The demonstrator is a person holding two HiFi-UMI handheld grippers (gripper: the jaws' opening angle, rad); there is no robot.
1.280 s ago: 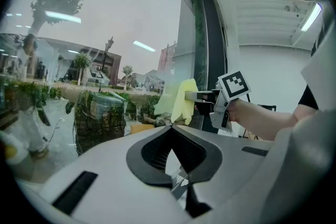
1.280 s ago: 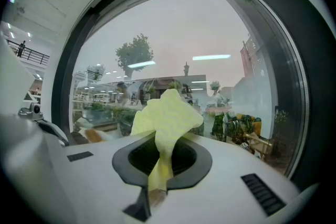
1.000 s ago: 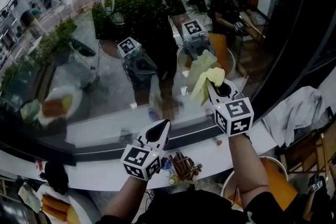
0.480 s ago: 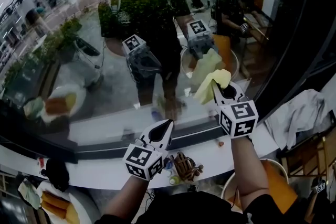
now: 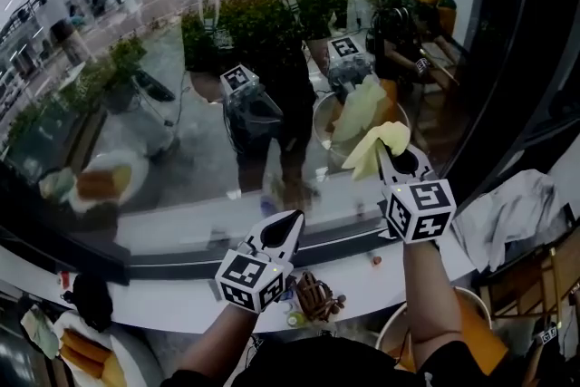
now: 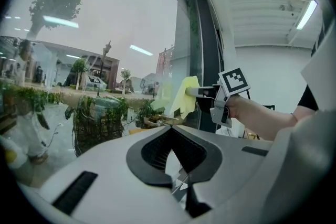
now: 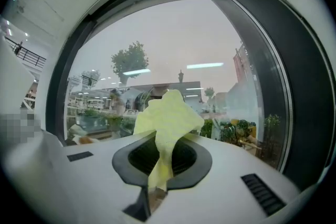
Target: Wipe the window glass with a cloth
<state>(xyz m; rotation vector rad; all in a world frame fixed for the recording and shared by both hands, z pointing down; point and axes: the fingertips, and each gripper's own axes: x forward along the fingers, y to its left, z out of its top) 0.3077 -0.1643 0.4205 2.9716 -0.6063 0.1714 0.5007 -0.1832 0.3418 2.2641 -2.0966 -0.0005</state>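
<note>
The window glass [image 5: 163, 113] fills the upper head view and mirrors both grippers. My right gripper [image 5: 384, 155] is shut on a yellow cloth [image 5: 381, 143], whose free end rests against the pane at right of centre. In the right gripper view the cloth [image 7: 167, 115] rises from between the jaws of the gripper [image 7: 157, 182] toward the glass [image 7: 173, 44]. My left gripper [image 5: 294, 218] hangs lower, near the white sill, with its jaws shut and nothing in them. The left gripper view shows that gripper [image 6: 181, 186], plus the right gripper holding the cloth [image 6: 184, 97] at the pane.
A white sill [image 5: 172, 304] runs under the window, with a brown bundle [image 5: 316, 294] on it. The dark window frame [image 5: 512, 50] stands at the right. A pale cloth heap [image 5: 507, 204] lies lower right. A plate of food [image 5: 86, 356] sits bottom left.
The right gripper has carried the yellow cloth up and a little to the right along the glass. The left gripper has hardly moved.
</note>
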